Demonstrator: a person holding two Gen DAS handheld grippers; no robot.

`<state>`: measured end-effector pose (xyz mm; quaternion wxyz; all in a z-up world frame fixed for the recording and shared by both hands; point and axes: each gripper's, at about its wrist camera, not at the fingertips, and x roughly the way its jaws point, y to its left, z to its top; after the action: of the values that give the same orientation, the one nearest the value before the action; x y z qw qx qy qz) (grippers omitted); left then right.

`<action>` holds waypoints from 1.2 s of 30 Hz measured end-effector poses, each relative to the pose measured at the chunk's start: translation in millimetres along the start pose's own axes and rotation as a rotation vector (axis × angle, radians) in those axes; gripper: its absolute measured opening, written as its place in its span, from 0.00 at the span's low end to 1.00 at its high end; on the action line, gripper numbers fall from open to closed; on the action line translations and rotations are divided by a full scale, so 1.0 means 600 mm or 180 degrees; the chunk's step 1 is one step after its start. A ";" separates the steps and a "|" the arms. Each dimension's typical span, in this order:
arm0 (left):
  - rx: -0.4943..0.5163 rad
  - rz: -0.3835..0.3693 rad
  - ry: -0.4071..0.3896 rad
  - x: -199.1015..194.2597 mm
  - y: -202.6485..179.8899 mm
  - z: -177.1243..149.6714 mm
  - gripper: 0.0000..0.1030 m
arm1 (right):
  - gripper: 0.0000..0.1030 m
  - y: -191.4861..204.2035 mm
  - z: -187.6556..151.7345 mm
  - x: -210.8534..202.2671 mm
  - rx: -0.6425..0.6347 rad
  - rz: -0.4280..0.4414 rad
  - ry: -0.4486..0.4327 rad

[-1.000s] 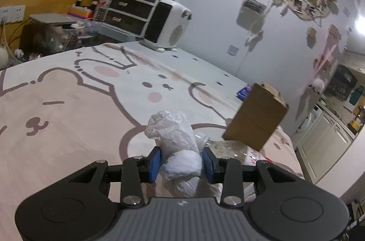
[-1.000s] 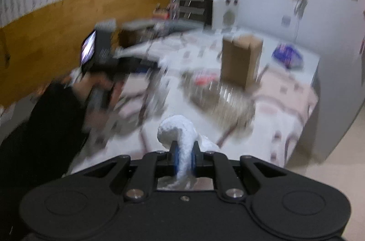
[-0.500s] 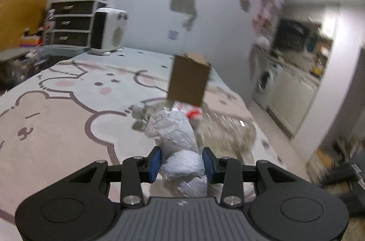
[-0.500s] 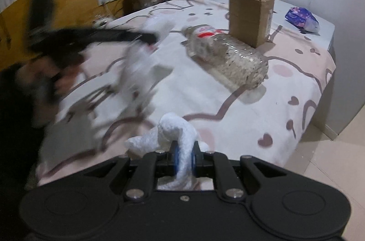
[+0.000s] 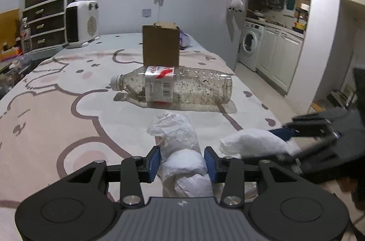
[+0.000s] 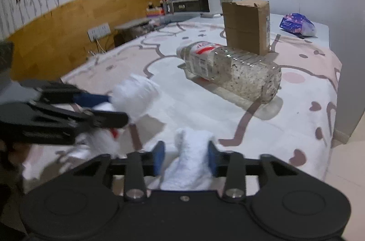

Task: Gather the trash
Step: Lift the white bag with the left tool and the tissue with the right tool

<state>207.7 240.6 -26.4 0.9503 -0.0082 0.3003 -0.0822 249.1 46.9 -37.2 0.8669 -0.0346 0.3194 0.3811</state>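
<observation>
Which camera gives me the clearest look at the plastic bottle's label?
The left wrist view: the bottle lies broadside, label and barcode facing the camera. The right wrist view shows the bottle obliquely, its label foreshortened.

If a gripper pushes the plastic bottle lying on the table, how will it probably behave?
The plastic bottle lies on its side, so a sideways push would probably roll it. It looks nearly empty apart from dark specks, so it is likely light. The cardboard box close behind might stop it.
</observation>
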 end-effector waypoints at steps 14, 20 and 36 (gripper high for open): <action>-0.0253 0.0167 0.0011 -0.007 -0.002 -0.017 0.61 | 0.80 0.060 -0.035 0.018 -0.0301 -0.0418 -0.0143; -0.0261 0.0223 0.0017 -0.005 -0.016 -0.021 0.62 | 0.79 0.069 -0.044 0.017 -0.0501 -0.0753 -0.0109; -0.0467 0.0342 0.0003 -0.035 -0.045 -0.038 0.46 | 0.18 0.033 -0.066 -0.038 -0.0281 -0.0685 -0.0226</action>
<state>173.3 218.0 -31.5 0.9500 -0.0616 0.3060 -0.0089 203.4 34.3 -52.0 0.9113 -0.0933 0.2657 0.3005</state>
